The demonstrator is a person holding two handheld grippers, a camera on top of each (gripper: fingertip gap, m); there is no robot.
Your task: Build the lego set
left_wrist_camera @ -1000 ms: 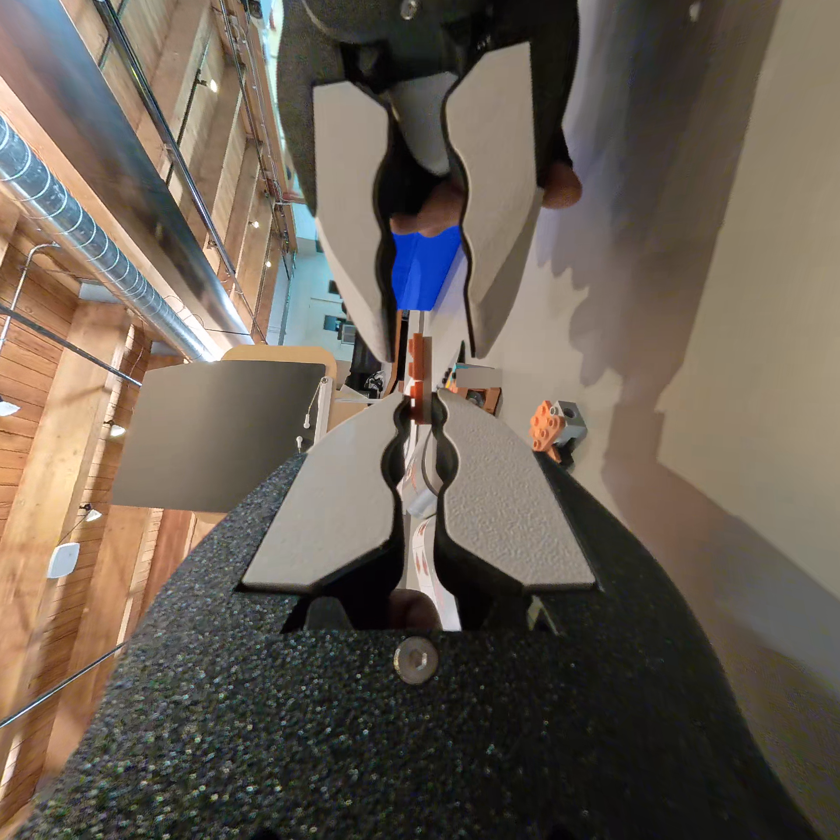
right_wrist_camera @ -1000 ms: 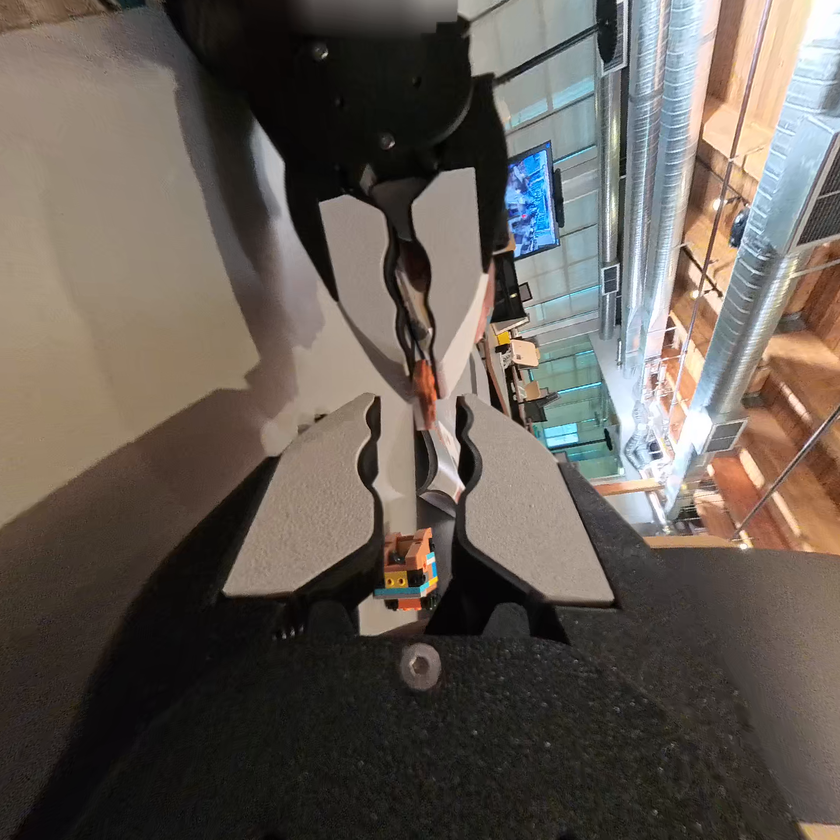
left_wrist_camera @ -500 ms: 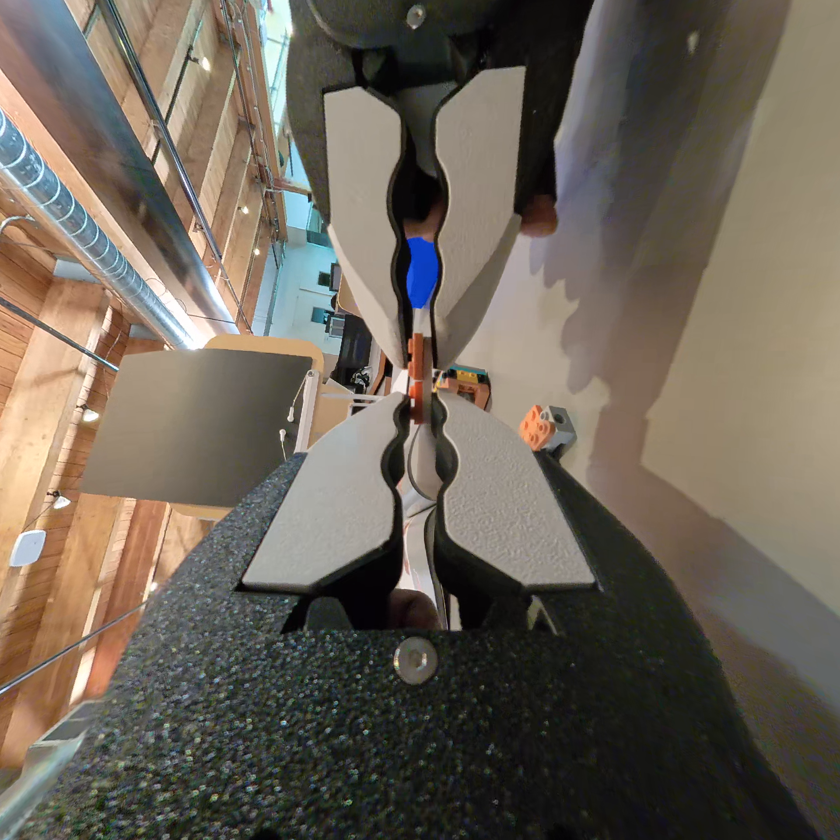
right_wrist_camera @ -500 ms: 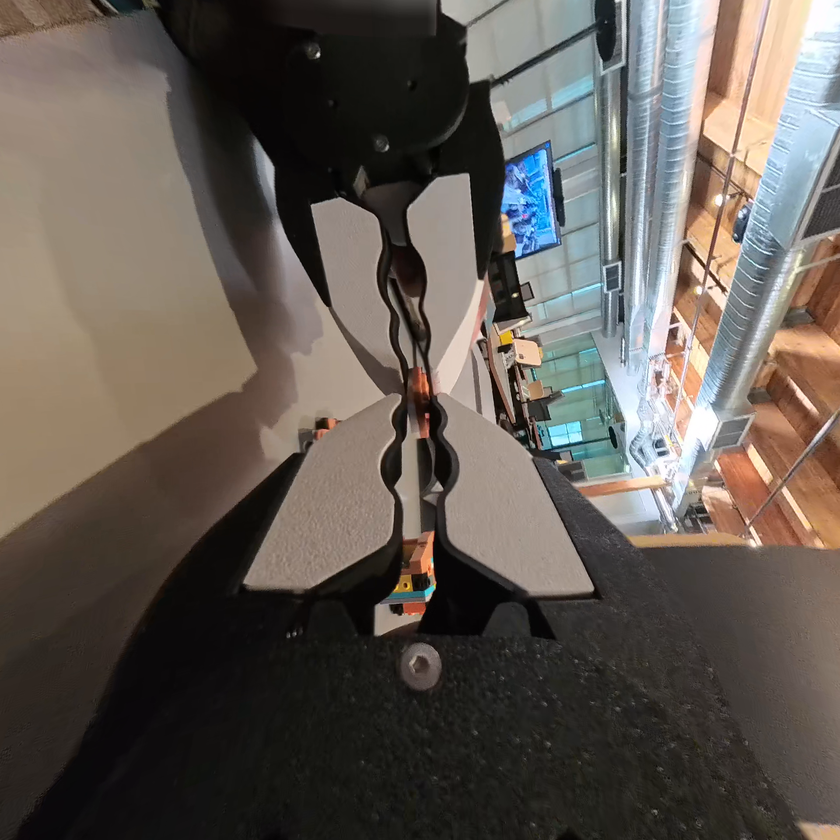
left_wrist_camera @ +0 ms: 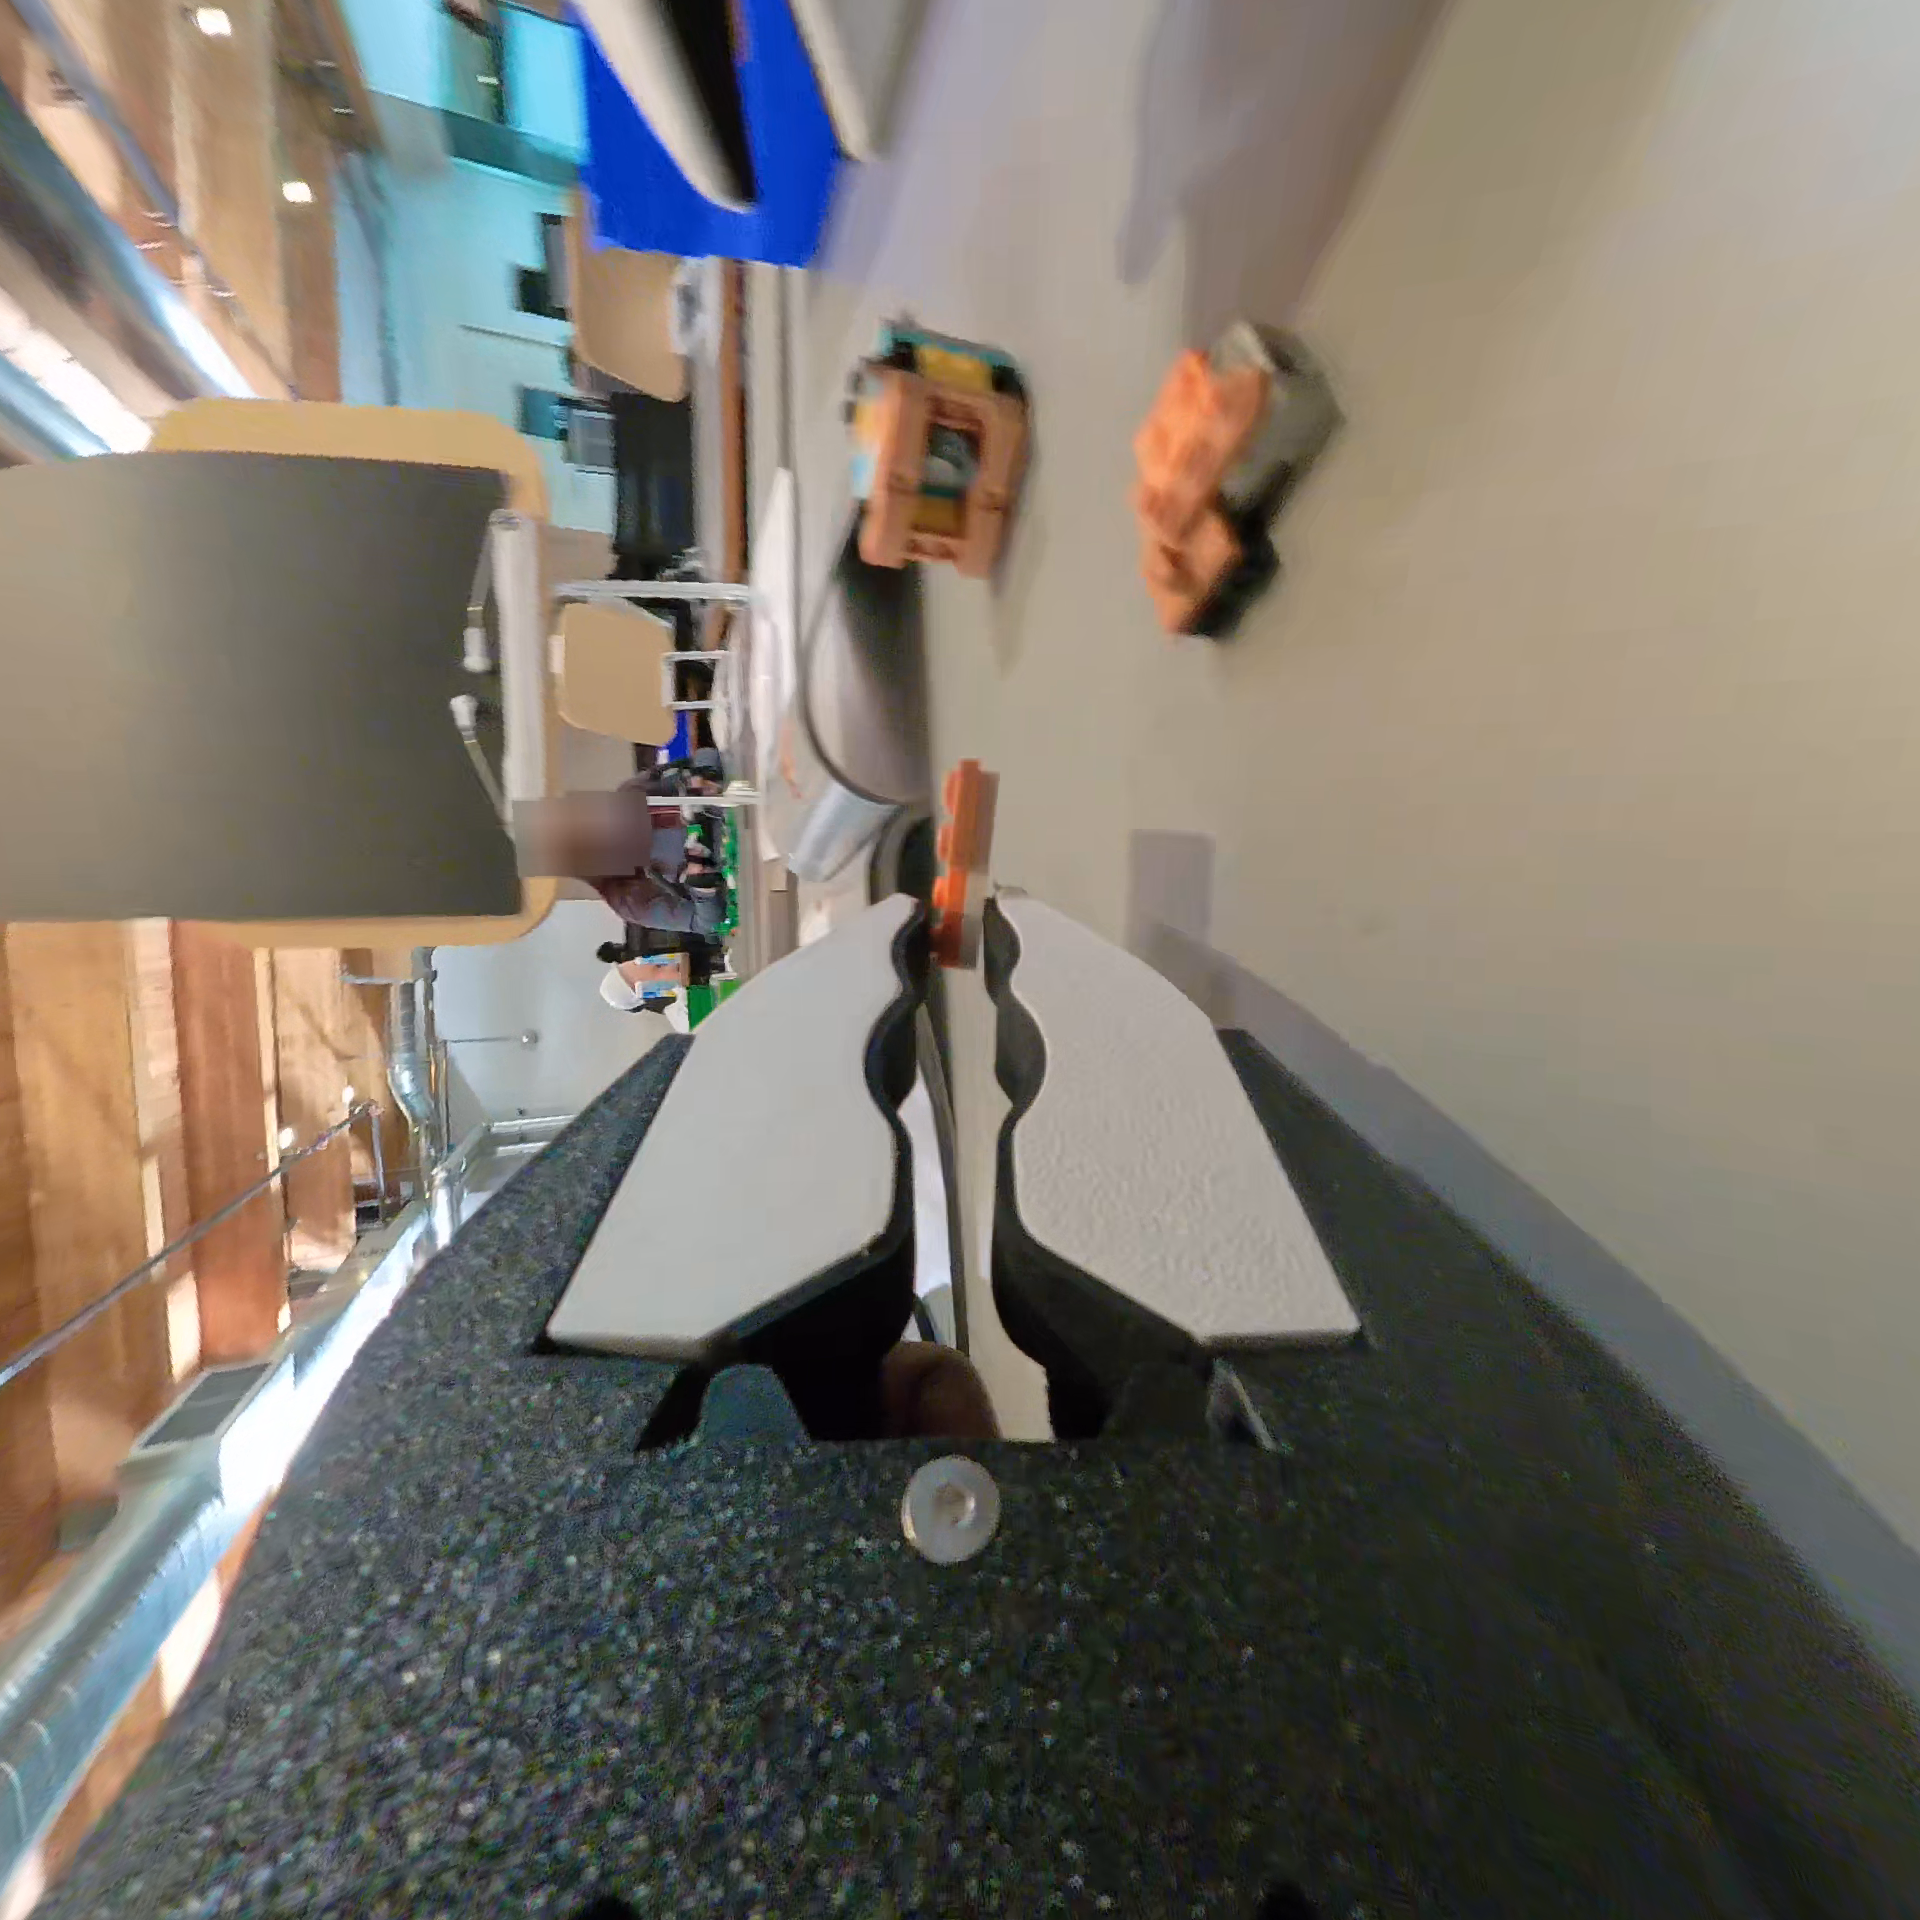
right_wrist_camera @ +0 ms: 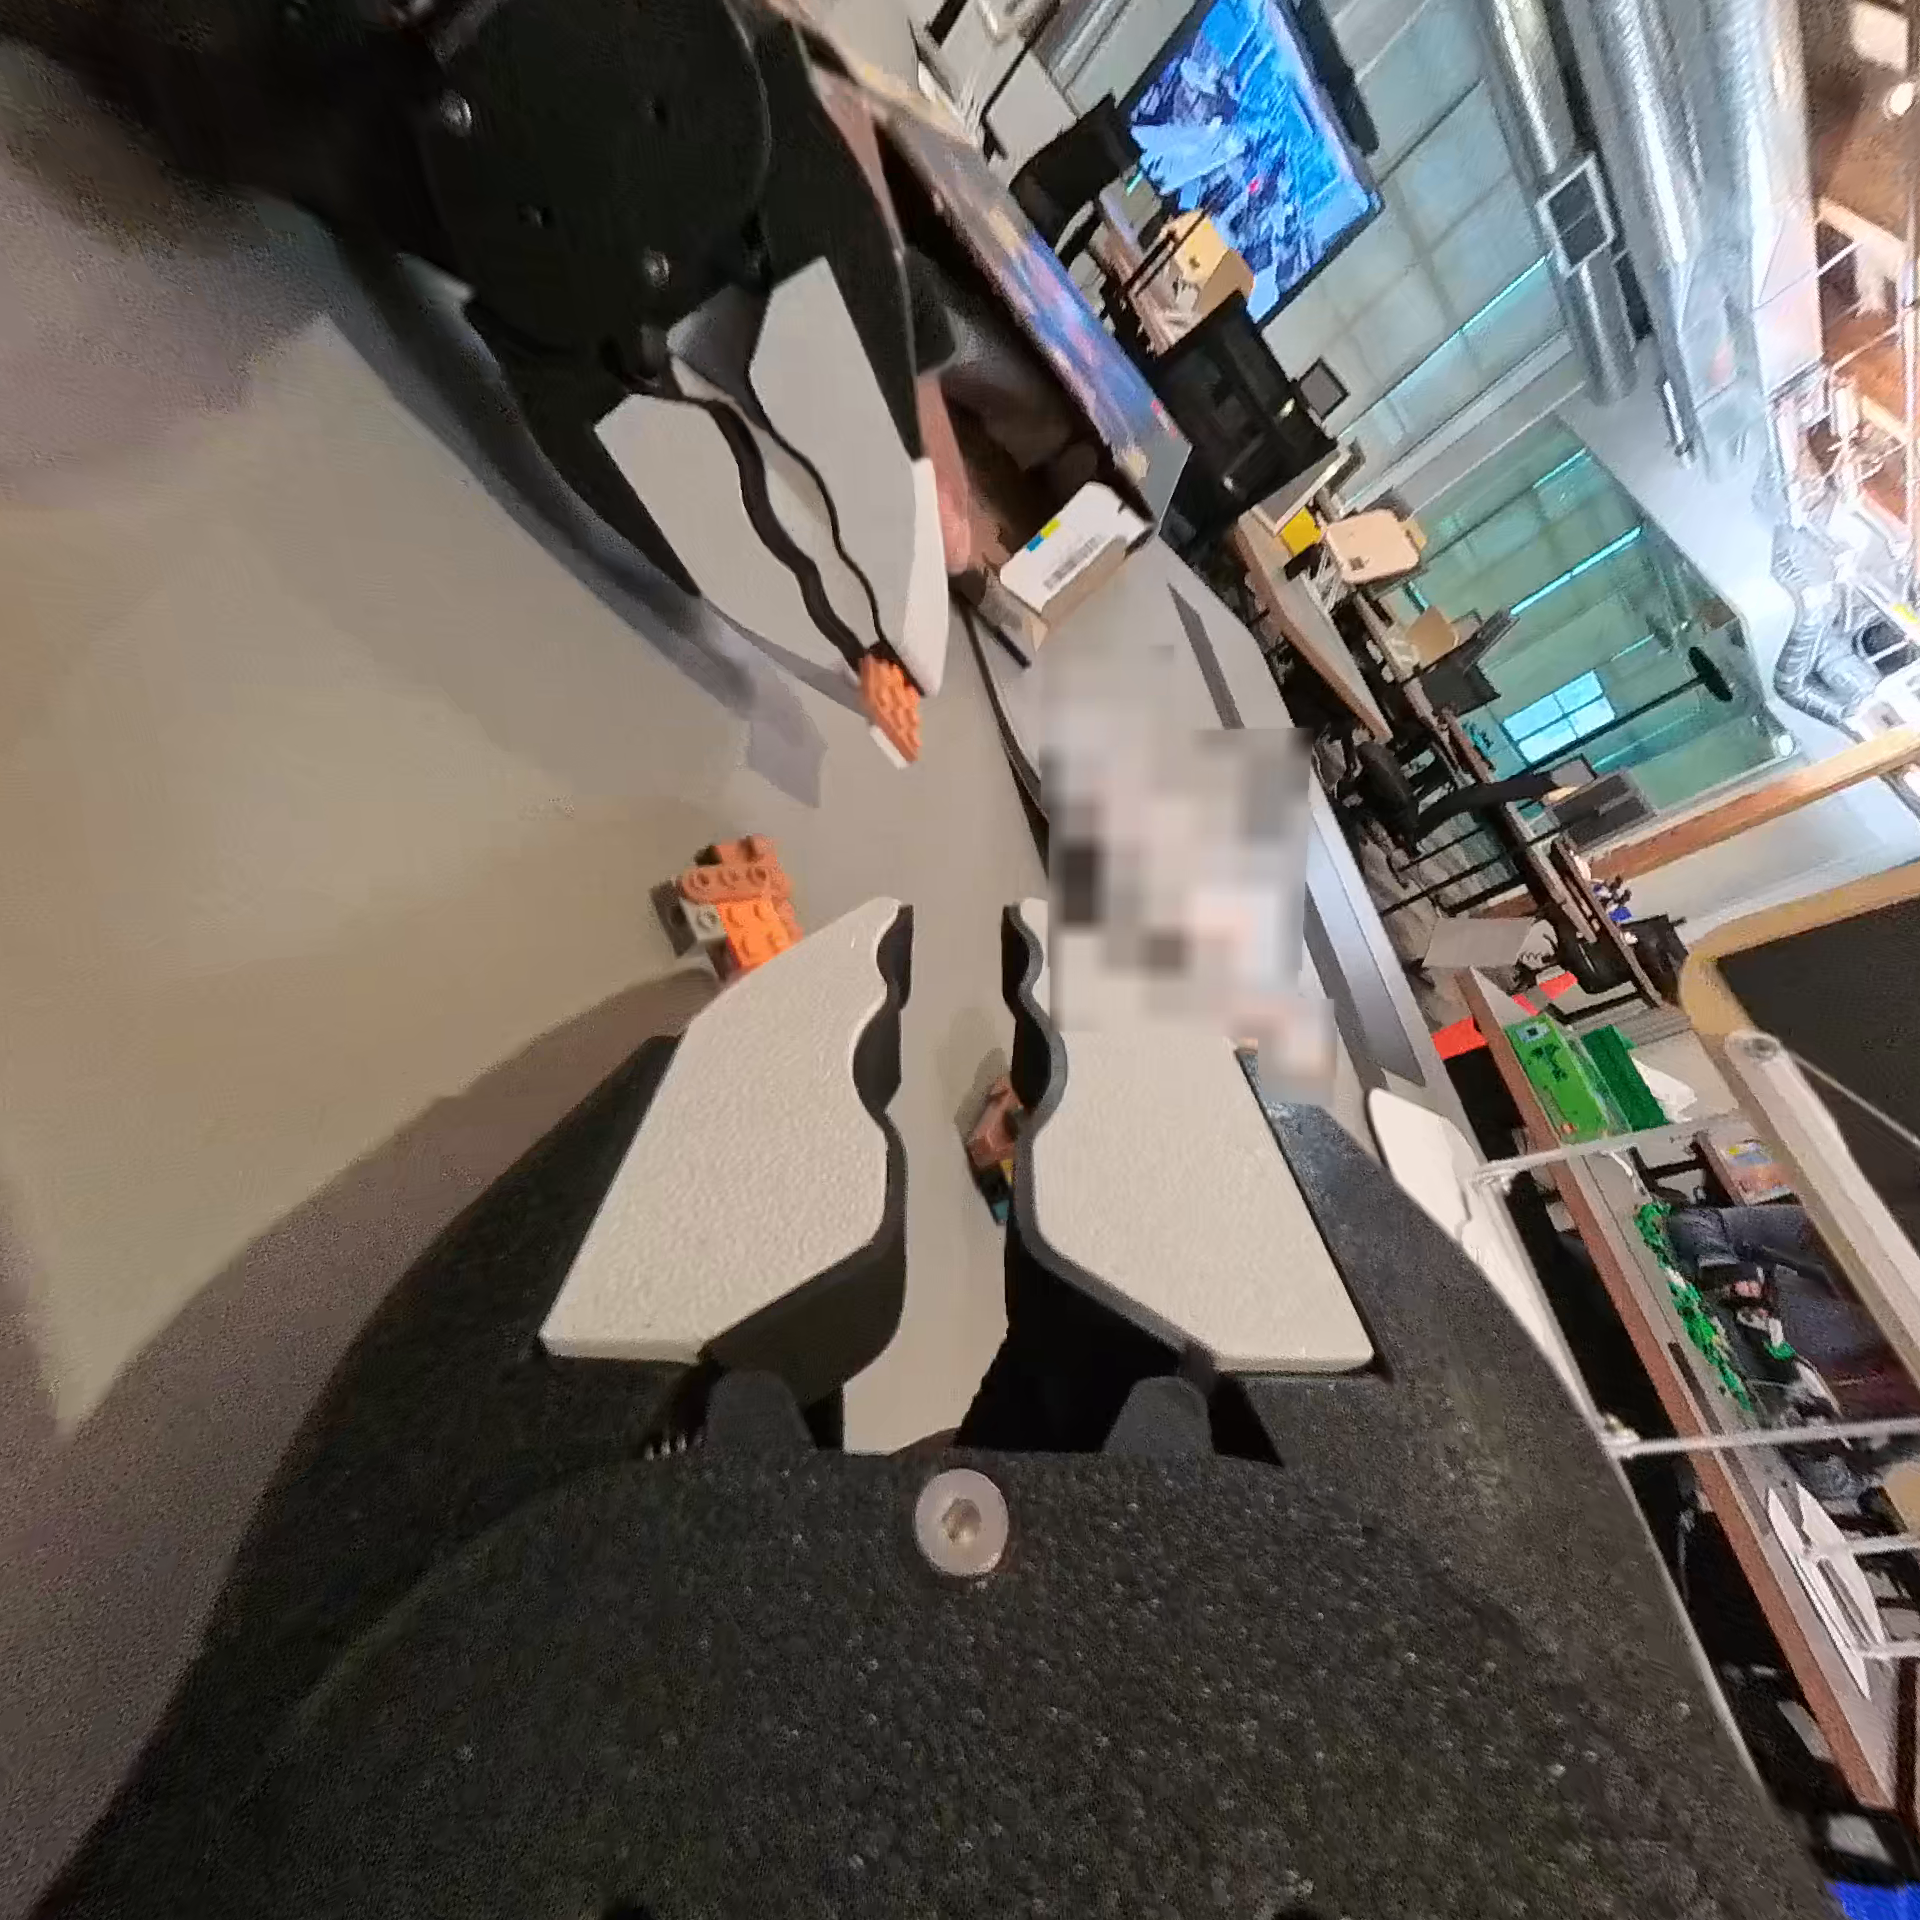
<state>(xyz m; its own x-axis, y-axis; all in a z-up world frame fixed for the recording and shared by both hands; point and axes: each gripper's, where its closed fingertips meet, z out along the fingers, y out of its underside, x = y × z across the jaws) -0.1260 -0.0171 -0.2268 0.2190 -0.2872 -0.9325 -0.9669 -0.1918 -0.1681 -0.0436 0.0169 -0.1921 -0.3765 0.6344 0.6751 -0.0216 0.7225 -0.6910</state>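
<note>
Two grippers are working over a grey table [left_wrist_camera: 1558, 727]. Nearest, the left gripper [left_wrist_camera: 958, 920] is pinching a small orange plate [left_wrist_camera: 964, 831] at the very tips of its fingers, and most of the plate is standing out in front. With so little held, I judge it may be twisting or slipping out when it is pressed down.

The right gripper [right_wrist_camera: 956, 925] is showing a narrow gap with nothing between its fingers, so it is giving no support.

Farther off, an orange and grey block group [left_wrist_camera: 1216, 478] and a small orange and teal model [left_wrist_camera: 940, 457] are lying loose on the table. A push could be sliding them away. Both views are blurred, so the aim may be missing.
</note>
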